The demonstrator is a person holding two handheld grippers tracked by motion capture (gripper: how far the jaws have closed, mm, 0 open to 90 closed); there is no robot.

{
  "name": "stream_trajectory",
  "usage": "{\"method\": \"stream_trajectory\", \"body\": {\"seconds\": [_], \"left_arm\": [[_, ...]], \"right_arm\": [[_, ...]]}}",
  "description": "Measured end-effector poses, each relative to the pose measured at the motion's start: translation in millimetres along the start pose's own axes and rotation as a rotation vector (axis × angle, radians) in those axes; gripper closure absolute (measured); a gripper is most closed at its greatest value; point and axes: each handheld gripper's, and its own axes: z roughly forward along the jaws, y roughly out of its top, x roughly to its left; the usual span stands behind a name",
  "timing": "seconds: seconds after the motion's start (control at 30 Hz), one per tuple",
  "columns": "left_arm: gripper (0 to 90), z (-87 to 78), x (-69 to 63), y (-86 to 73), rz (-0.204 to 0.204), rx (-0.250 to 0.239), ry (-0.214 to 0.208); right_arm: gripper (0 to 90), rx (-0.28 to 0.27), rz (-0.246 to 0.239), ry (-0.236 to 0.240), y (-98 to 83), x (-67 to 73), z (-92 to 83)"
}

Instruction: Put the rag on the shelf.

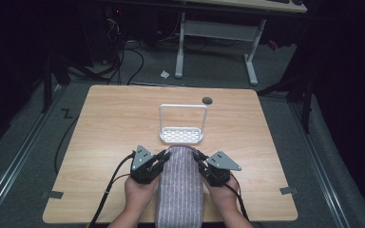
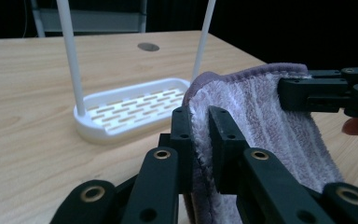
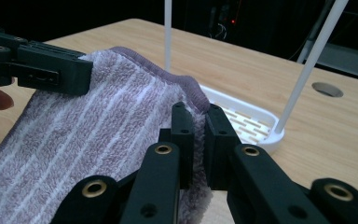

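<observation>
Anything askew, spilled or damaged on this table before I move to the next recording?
Nothing stands out. The striped purple terry towel is held level, each far corner pinched by the left gripper and right gripper, with its near end hanging off the table edge. The white plastic rack with slotted base and hoop rail stands upright just beyond, unspilled and intact.

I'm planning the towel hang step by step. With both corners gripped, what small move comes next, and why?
Probably lift both corners together and carry them forward toward the white rack. Each hand-held gripper, left and right, is shut on a far corner of the purple towel, which lies just short of the rack, below its top bar.
</observation>
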Motion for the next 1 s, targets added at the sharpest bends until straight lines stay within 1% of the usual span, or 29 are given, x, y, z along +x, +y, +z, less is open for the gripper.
{"method": "stream_trajectory", "body": {"seconds": [0.2,0.27,0.3,0.33,0.5,0.57,0.8,0.9,1.0], "left_arm": [[81.0,1.5,-3.7,17.7,0.011,-0.037,0.003],[81.0,0.8,-4.7,24.4,0.018,-0.047,0.004],[81.0,0.3,-5.4,27.8,0.022,-0.053,0.004],[81.0,-0.3,-6.1,31.1,0.024,-0.062,0.004],[81.0,-5.3,-8.2,48.8,0.047,-0.1,0.008],[81.0,-7.8,-8.3,56.3,0.049,-0.12,0.006],[81.0,-13.3,-7.9,75.4,0.068,-0.157,0.01],[81.0,-15.4,-8.1,84.1,0.082,-0.174,0.012],[81.0,-16.8,-9.0,93.6,0.103,-0.191,0.014]], "right_arm": [[84.5,-0.038,0.015,-0.018,13.7,-8.1,-5.0],[84.4,-0.052,0.014,-0.021,19.2,-9.9,-6.6],[84.5,-0.067,0.009,-0.025,25.0,-11.0,-8.3],[84.5,-0.067,0.009,-0.025,25.0,-11.0,-8.3],[84.4,-0.11,-0.002,-0.033,41.1,-14.2,-13.1],[84.4,-0.127,-0.006,-0.038,47.6,-14.9,-15.2],[84.4,-0.172,-0.015,-0.045,66.8,-16.1,-19.1],[84.4,-0.183,-0.016,-0.044,75.1,-15.9,-20.4],[84.4,-0.197,-0.027,-0.047,84.7,-15.7,-22.3]]}}
